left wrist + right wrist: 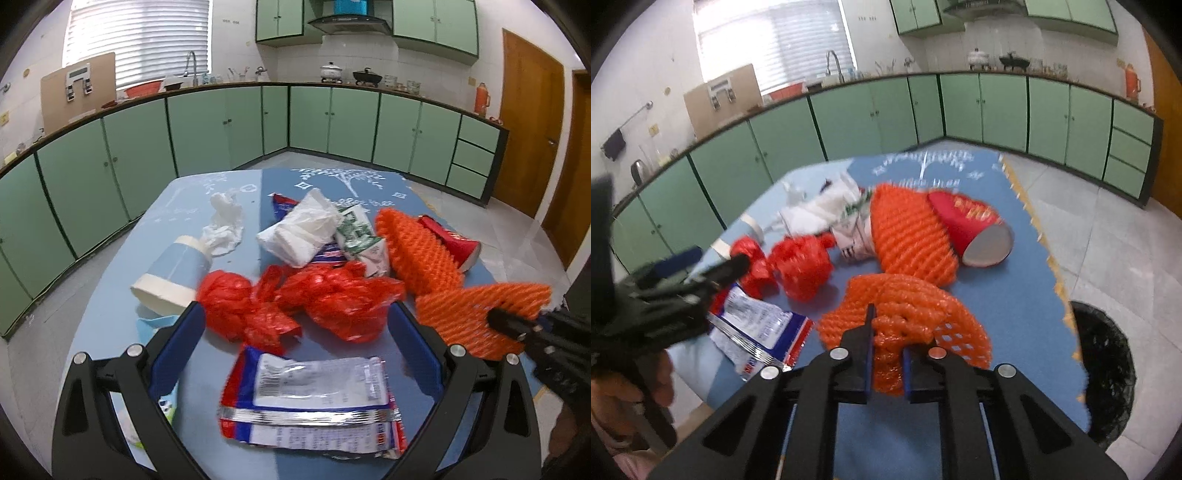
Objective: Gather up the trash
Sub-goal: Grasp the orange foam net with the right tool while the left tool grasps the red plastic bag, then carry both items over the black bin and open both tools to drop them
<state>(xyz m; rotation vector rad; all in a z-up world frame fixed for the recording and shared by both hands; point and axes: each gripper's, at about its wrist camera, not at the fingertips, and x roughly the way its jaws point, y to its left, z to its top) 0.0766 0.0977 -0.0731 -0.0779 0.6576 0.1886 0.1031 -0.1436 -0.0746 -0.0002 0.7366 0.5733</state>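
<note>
Currently on the blue table [110, 295]: a scatter of trash, itemised below.

1. Right gripper [886, 332]: jaws pinched together on a bunched fold of the near orange foam net [905, 310], which lies at the table's near right part. In the left wrist view the same net [476, 310] shows at right, with the right gripper [496, 320] reaching into it from the edge.

2. Left gripper [295, 317]: jaws wide apart, holding nothing, poised over the table with the red plastic bag [325, 299] between its fingertips and the silver snack wrapper [314, 402] lying flat just below. In the right wrist view it appears blurred at left [738, 264], above the wrapper [757, 332].

3. Second orange foam net [413, 251]: further back, just beside a red paper cup [454, 240] on its side, mouth toward the right edge.

4. White plastic bag [306, 229]: crumpled, mid-table, lying on a green-and-white carton [365, 240] and a blue-red packet.

5. Light blue paper cup [173, 273]: on its side at left, with crumpled white tissue [225, 225] at its far end.

6. Black-lined bin [1104, 369]: on the floor, just beside the table's right edge.
</note>
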